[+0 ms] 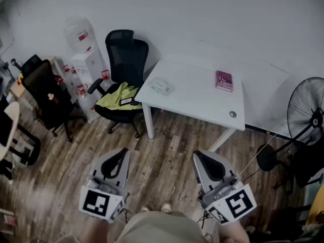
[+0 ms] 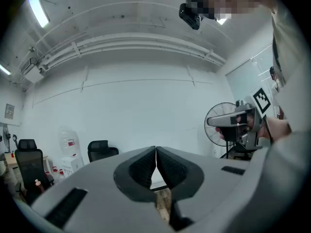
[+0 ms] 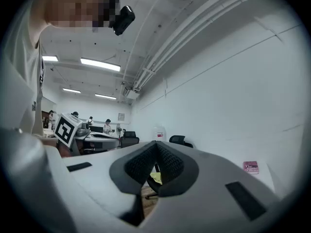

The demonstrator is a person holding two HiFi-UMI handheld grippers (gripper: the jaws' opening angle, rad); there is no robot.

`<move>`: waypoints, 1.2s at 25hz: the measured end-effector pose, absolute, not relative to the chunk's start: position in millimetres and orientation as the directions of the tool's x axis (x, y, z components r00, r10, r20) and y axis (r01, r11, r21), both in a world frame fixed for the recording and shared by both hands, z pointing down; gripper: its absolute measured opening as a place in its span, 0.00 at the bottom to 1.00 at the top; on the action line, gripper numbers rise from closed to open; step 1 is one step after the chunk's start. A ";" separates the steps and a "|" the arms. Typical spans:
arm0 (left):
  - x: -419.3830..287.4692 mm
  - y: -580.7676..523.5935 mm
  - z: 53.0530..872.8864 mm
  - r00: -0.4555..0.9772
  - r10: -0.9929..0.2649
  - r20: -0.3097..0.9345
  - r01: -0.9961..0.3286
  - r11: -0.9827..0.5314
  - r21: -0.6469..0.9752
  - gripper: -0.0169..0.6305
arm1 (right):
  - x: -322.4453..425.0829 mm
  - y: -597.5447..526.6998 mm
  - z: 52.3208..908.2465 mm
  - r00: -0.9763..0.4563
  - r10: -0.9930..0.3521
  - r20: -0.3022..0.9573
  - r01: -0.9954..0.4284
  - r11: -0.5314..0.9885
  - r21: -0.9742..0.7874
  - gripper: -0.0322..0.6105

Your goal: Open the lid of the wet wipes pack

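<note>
The wet wipes pack [image 1: 159,85], pale and flat, lies near the left end of the white table [image 1: 197,100] across the room. Both grippers are held low over the wooden floor, well short of the table and pointing level toward it. My left gripper [image 1: 122,152] is shut with nothing between its jaws; its own view shows the pads meeting [image 2: 155,152]. My right gripper [image 1: 199,156] is likewise shut and empty [image 3: 156,147]. The pack does not show in either gripper view.
A pink book [image 1: 224,80] lies on the table's right part, also seen small [image 3: 250,167]. A black office chair [image 1: 124,80] with a yellow-green cloth stands left of the table, a water dispenser [image 1: 83,59] behind it. A standing fan [image 1: 306,115] is at the right.
</note>
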State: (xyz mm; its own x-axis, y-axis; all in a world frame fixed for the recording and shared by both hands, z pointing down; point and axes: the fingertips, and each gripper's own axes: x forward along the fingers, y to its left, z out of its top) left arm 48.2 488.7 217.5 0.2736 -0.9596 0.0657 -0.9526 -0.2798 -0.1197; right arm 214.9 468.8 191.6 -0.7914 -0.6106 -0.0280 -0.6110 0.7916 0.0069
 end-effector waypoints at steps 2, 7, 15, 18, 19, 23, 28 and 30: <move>48.4 488.8 218.2 0.275 -0.959 0.071 -0.952 -0.282 -0.121 0.06 | 215.9 468.5 191.5 -0.788 -0.615 -0.033 -0.615 0.788 -0.004 0.09; 51.4 486.5 220.0 0.283 -0.955 0.086 -0.948 -0.292 -0.127 0.06 | 218.3 466.0 192.0 -0.787 -0.616 -0.033 -0.615 0.788 -0.015 0.09; 59.6 482.4 224.7 0.285 -0.953 0.104 -0.944 -0.298 -0.145 0.06 | 224.1 463.2 199.5 -0.794 -0.607 -0.019 -0.607 0.795 -0.019 0.09; 63.9 481.5 224.5 0.282 -0.954 0.103 -0.944 -0.295 -0.145 0.06 | 228.4 463.9 201.6 -0.795 -0.606 -0.025 -0.606 0.795 -0.019 0.09; 65.2 481.1 223.8 0.281 -0.954 0.101 -0.945 -0.294 -0.146 0.06 | 231.0 463.8 200.4 -0.789 -0.614 -0.036 -0.613 0.789 -0.019 0.09; 70.9 477.6 222.8 0.282 -0.954 0.097 -0.939 -0.296 -0.173 0.06 | 245.0 456.6 198.1 -0.749 -0.659 -0.070 -0.660 0.751 -0.017 0.36; 62.3 472.9 220.8 0.268 -0.959 0.091 -0.946 -0.280 -0.164 0.06 | 243.6 449.2 199.9 -0.743 -0.667 -0.056 -0.668 0.744 -0.009 0.43; 56.4 470.7 222.7 0.261 -0.961 0.089 -0.950 -0.272 -0.155 0.06 | 237.2 447.4 201.1 -0.752 -0.657 -0.048 -0.658 0.753 -0.002 0.43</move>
State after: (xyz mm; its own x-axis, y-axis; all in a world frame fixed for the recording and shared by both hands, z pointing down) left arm 56.4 470.7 222.7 0.2606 -0.9614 0.0887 -0.9498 -0.2718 -0.1548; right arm 237.2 447.4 201.1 -0.7520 -0.6575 -0.0476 -0.6582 0.7529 -0.0022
